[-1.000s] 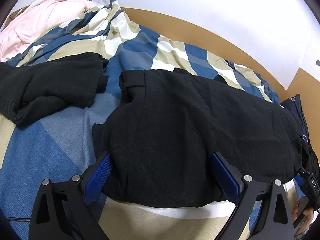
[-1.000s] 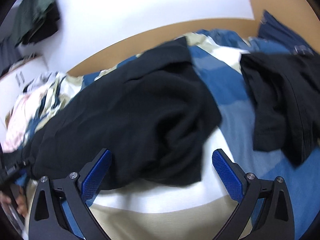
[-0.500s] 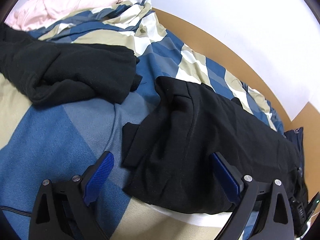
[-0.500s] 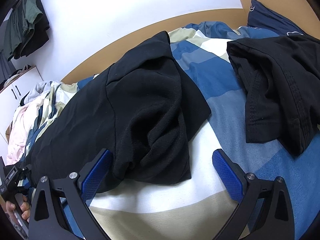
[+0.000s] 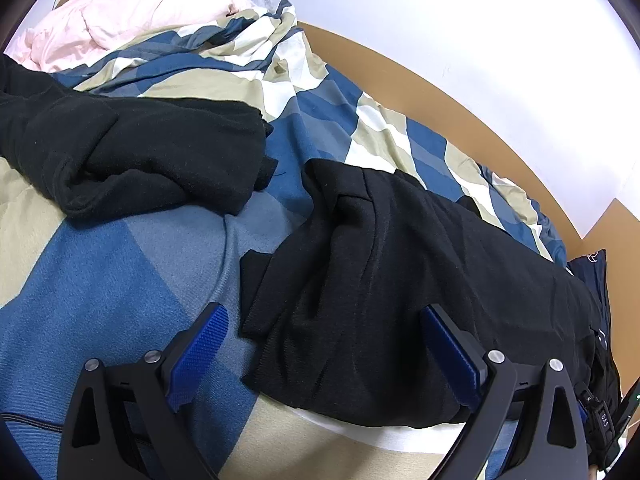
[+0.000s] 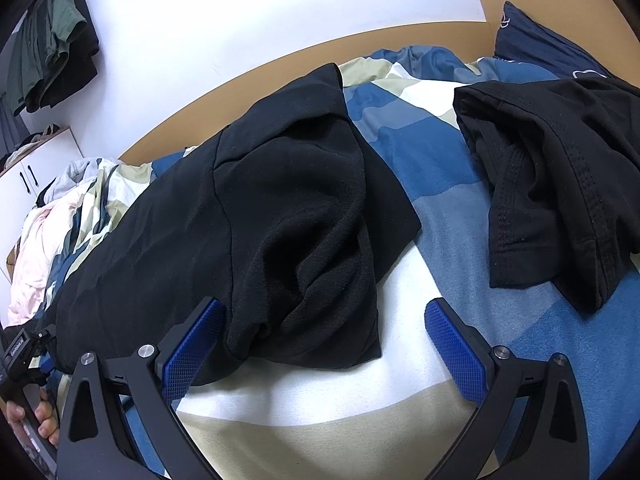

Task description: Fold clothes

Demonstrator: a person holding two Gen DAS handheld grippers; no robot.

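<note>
A black garment is lying stretched along the bed, filling the centre and right of the left wrist frame and the centre and left of the right wrist frame. Its near edge is bunching in soft folds just ahead of both tools. The left gripper is hovering at the bottom of its frame with its blue fingers spread wide and gripping nothing; the right pad is overlapping the garment's edge, though contact cannot be told. The right gripper is likewise standing open at the bottom of its frame, its left pad sitting against the fabric's lower fold, its right pad over bare bedding. A second black garment is lying crumpled at the left of the left wrist frame and at the upper right of the right wrist frame, apart from the first. A pink quilt is heaped at the upper left. A hand is showing at the lower left edge of the right wrist frame.
</note>
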